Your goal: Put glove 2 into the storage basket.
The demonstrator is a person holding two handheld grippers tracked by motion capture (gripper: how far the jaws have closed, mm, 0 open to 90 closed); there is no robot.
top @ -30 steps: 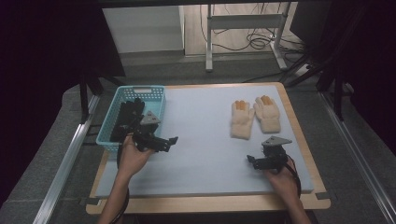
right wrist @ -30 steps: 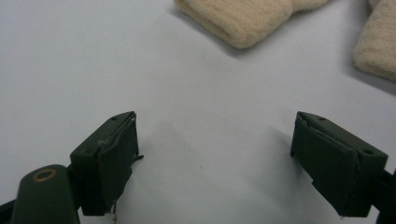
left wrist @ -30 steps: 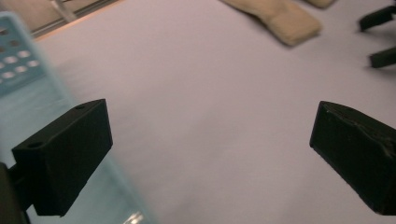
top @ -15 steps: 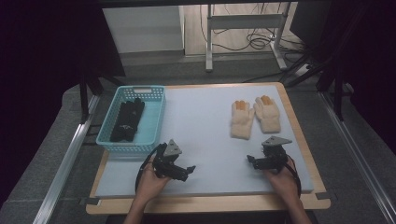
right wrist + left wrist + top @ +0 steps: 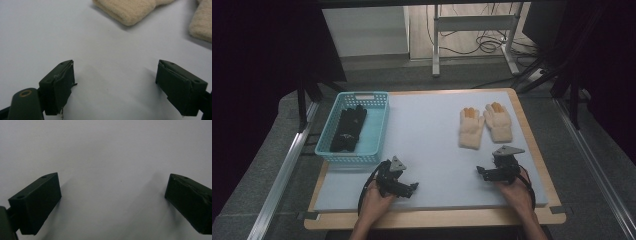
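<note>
Counter (image 5: 432,150) carries a blue basket (image 5: 377,131) ahead of the left tongs (image 5: 404,186), black gloves (image 5: 348,129) inside. Cream gloves (image 5: 484,127) lie flat, just ahead of the right tongs (image 5: 484,172), well apart from the left. Both tongs spread wide, empty, low over bare surface. Judgement: advance the right tongs onto the nearer cuff (image 5: 125,10), pinch one layer squarely

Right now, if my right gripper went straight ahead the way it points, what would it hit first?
Probably the cream gloves: the open right gripper has bare mat ahead, then their cuffs.
</note>
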